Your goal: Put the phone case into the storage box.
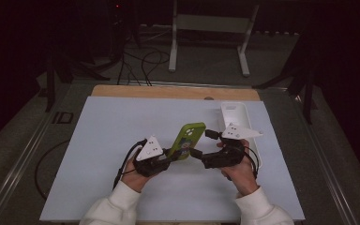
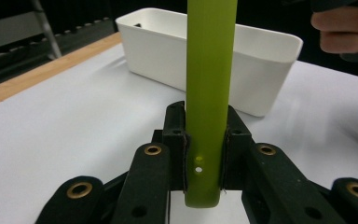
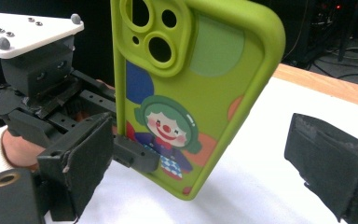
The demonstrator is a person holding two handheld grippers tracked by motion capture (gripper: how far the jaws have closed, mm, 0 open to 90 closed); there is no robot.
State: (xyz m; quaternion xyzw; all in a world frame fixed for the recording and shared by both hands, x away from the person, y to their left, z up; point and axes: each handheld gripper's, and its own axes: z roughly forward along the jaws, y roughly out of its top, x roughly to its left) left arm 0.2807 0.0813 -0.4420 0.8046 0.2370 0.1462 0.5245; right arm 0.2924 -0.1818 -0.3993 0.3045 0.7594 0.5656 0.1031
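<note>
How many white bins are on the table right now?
1. The white bin sits at the table's far right edge, beyond the right gripper, which is open. The green phone case, clamped in the left gripper, stands upright in front of it.

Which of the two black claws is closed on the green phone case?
The left claw: its pads press both edges of the green rubbery phone case with the clown picture. The right claw stands open, its pads apart from the case.
</note>
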